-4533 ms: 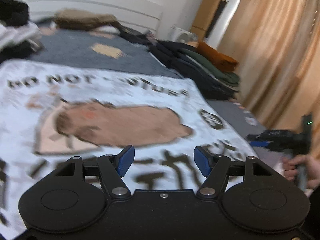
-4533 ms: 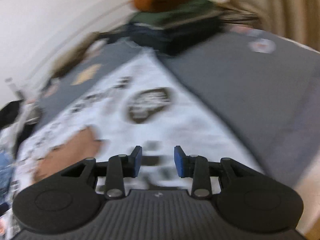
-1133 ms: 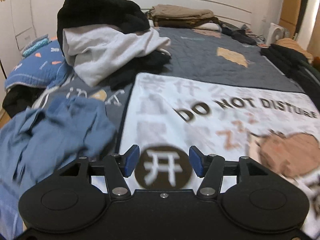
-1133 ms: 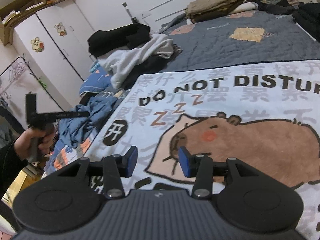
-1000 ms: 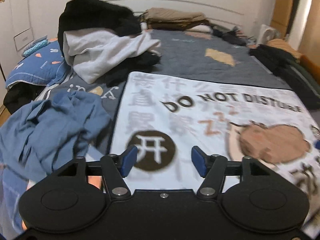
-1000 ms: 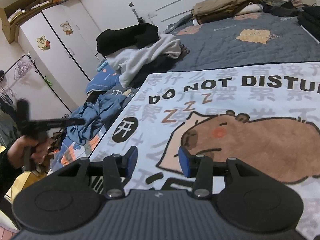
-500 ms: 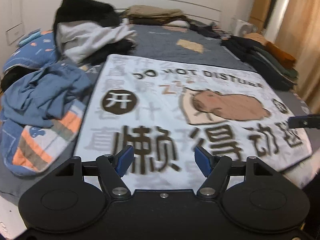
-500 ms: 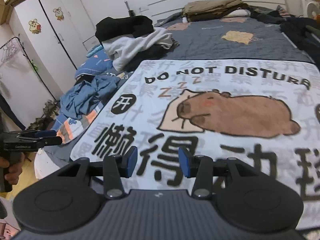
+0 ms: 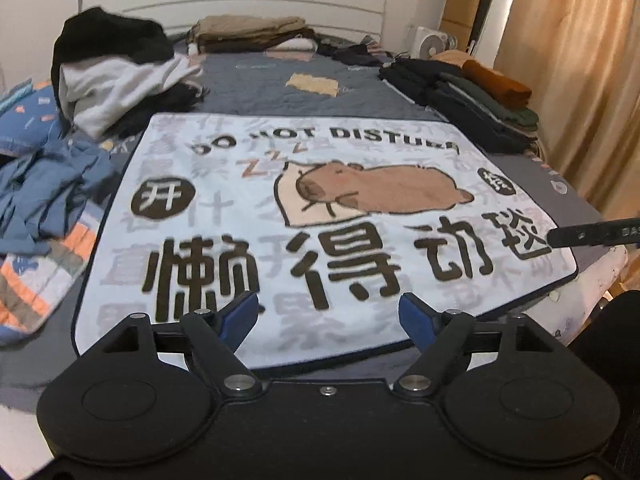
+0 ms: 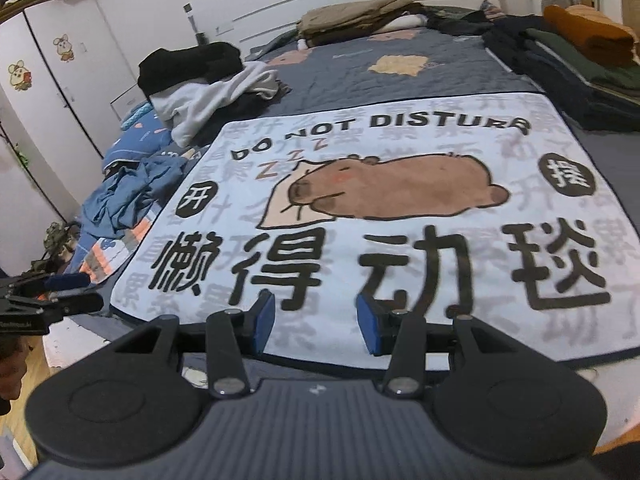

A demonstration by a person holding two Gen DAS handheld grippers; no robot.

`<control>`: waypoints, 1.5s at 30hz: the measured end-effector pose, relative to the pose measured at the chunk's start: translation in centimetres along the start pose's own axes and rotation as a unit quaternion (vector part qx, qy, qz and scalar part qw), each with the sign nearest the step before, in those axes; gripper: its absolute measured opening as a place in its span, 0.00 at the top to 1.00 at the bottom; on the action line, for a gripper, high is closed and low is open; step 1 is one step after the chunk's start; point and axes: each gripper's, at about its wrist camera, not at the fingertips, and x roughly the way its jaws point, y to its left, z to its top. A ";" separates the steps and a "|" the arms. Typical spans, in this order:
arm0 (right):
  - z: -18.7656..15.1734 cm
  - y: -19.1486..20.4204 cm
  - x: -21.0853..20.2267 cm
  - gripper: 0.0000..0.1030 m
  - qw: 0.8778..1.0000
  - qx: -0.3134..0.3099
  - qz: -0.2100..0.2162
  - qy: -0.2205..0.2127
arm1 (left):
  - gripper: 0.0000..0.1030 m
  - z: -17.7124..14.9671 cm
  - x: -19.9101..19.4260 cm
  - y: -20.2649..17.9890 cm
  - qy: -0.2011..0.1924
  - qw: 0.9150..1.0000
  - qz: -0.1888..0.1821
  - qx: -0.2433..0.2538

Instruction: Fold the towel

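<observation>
A pale blue towel (image 9: 320, 216) printed with a brown capybara and large black characters lies flat across the near half of the bed; it also fills the right wrist view (image 10: 400, 220). My left gripper (image 9: 328, 316) hangs above the towel's near edge, its jaws opening, nothing between the blue pads. My right gripper (image 10: 316, 322) hovers over the near edge further right, open and empty. The right gripper's tip (image 9: 592, 232) pokes in at the right of the left wrist view. The left gripper (image 10: 52, 300) shows at the left edge of the right wrist view.
A heap of black and white clothes (image 9: 112, 68) and crumpled blue garments (image 9: 44, 184) lie left of the towel. Folded dark clothes (image 9: 472, 96) are stacked on the right, tan ones (image 9: 248, 32) by the headboard. Curtains (image 9: 580, 80) hang at right; a wardrobe (image 10: 48, 80) stands at left.
Both grippers have drawn back toward the foot of the bed, so the whole towel and its near edge now show. The left jaws have spread wider.
</observation>
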 end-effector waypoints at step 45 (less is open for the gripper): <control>-0.9 1.3 2.8 0.57 0.999 0.013 0.043 -0.013 | 0.23 -4.1 -2.0 14.2 -0.041 0.970 0.086 -0.223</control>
